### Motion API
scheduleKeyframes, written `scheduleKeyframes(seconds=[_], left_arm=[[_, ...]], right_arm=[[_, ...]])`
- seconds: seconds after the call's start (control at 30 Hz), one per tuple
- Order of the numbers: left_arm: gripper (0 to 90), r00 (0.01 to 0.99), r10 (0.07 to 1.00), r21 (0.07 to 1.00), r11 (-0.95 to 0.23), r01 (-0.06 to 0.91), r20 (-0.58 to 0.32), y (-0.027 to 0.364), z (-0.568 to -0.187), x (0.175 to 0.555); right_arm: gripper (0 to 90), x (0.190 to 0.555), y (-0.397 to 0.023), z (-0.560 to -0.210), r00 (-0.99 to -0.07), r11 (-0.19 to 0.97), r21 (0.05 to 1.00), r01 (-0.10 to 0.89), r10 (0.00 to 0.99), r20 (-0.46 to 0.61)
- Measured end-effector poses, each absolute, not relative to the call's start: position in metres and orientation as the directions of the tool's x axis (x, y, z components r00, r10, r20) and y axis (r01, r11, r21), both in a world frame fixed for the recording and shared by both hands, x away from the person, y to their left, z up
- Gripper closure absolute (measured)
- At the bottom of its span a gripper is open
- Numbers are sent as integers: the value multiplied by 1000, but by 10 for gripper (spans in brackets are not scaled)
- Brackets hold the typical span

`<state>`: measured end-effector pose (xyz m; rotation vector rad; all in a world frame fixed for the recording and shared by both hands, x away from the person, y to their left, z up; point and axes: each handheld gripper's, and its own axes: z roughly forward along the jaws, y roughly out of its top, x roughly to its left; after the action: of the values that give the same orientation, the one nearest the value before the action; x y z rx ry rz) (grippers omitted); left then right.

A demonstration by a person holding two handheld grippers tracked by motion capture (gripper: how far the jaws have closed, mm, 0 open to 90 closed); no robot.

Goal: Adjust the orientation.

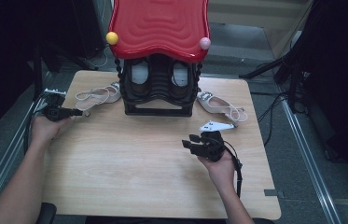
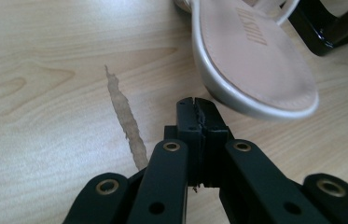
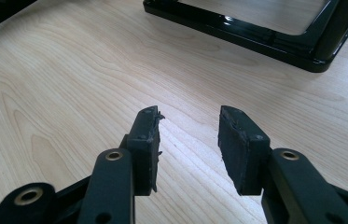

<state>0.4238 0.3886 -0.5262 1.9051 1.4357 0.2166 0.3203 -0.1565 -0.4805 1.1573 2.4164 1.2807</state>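
Observation:
A pale strappy sandal (image 1: pixel 98 95) lies on the wooden table (image 1: pixel 129 163), left of a black shoe rack (image 1: pixel 158 88) with a red wavy roof. A second pale sandal (image 1: pixel 220 106) lies to the rack's right. My left gripper (image 1: pixel 85 113) is shut with nothing in it, its tips just short of the left sandal's rounded end. In the left gripper view the closed tips (image 2: pixel 195 105) sit just before the sandal's sole (image 2: pixel 255 60). My right gripper (image 1: pixel 189 141) hovers open over bare wood in front of the rack. Its empty jaws (image 3: pixel 188 126) point toward the rack's base (image 3: pixel 265 39).
Two dark shoes seem to sit inside the rack (image 1: pixel 139 77). A yellow ball (image 1: pixel 112 38) and a pink ball (image 1: pixel 205 43) hang at the roof's corners. A brown scar (image 2: pixel 125 121) marks the wood near the left gripper. Metal rails (image 1: pixel 302 140) run along both table sides.

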Motion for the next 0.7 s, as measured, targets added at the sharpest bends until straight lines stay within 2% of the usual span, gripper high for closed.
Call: scheduleKeyframes(seconds=[0.23,0.7], left_arm=[[900,349,891,630,-95,770,-291,387,-529,425],[900,384,873,611,-134,780,-299,374,-527,425]], right_arm=[[597,319,-157,-481,-681,330,763,556,707,191],[597,319,-157,-481,-681,330,763,555,707,190]])
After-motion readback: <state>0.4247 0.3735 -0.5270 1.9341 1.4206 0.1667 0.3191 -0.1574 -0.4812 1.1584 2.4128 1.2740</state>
